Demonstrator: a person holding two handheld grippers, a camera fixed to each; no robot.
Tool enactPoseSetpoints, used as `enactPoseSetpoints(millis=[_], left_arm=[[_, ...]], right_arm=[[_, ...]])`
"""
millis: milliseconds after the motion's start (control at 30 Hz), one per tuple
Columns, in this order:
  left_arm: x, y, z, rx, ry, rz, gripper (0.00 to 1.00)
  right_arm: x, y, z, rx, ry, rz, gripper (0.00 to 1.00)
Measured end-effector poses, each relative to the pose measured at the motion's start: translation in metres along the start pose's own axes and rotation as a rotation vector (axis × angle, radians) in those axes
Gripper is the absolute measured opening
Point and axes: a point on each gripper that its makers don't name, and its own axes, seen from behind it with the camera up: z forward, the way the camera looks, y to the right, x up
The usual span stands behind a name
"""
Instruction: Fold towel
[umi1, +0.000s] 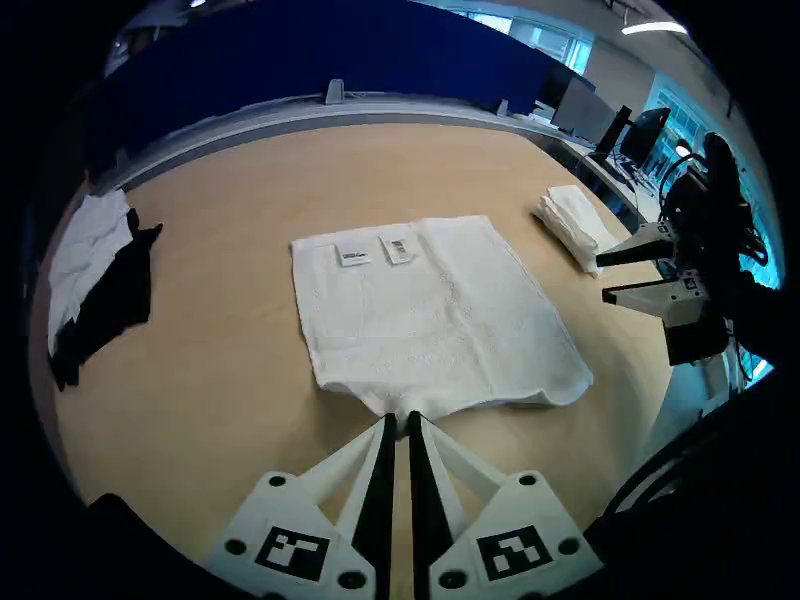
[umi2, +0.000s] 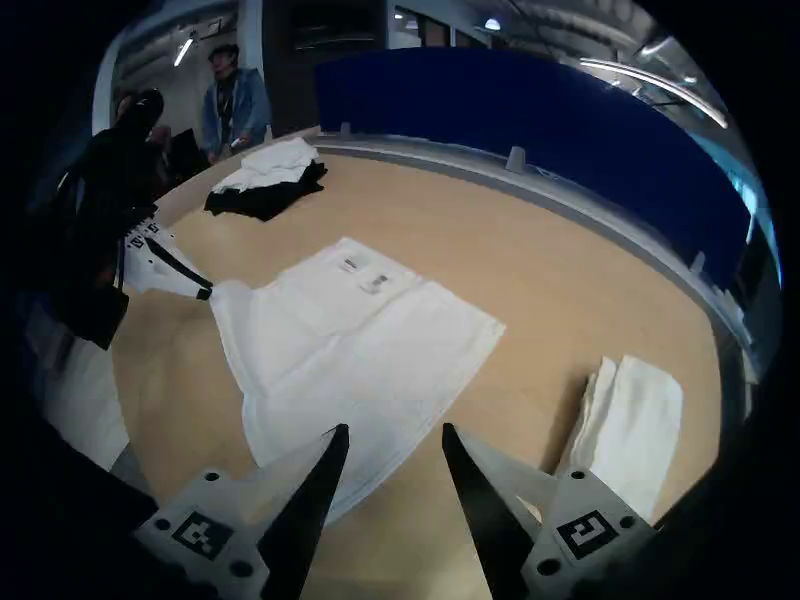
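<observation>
A white towel (umi1: 430, 310) lies spread flat on the wooden table (umi1: 230, 420), with two small labels (umi1: 375, 252) near its far edge. My left gripper (umi1: 400, 432) is shut on the middle of the towel's near edge, which bunches up slightly between the fingers. In the right gripper view the same left gripper (umi2: 205, 292) pinches the towel (umi2: 350, 350) at its left side, pulling it into a point. My right gripper (umi2: 393, 435) is open above the towel's near edge, nothing between its fingers. It stands open to the right of the towel as the right gripper (umi1: 605, 278) in the left gripper view.
A folded white towel stack (umi1: 575, 220) (umi2: 630, 420) rests near the table's edge. White and black cloths (umi1: 100, 280) (umi2: 265, 180) lie piled at the other end. A blue partition (umi1: 300, 50) (umi2: 550, 130) borders the table. A person (umi2: 235, 100) stands beyond it; monitors (umi1: 600, 110) sit further off.
</observation>
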Motion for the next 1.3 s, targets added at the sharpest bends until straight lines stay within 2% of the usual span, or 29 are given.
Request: enactPoseSetpoints(millis=[467,1300], left_arm=[[-0.001,0.000,0.000,0.005,-0.002,0.019,0.09],[0.001,0.001,-0.002,0.010,0.001,0.036,0.09]], right_arm=[[-0.003,0.000,-0.003,-0.007,-0.003,0.000,0.75],[-0.090,-0.053,0.014,0.047,-0.136,0.005,0.76]])
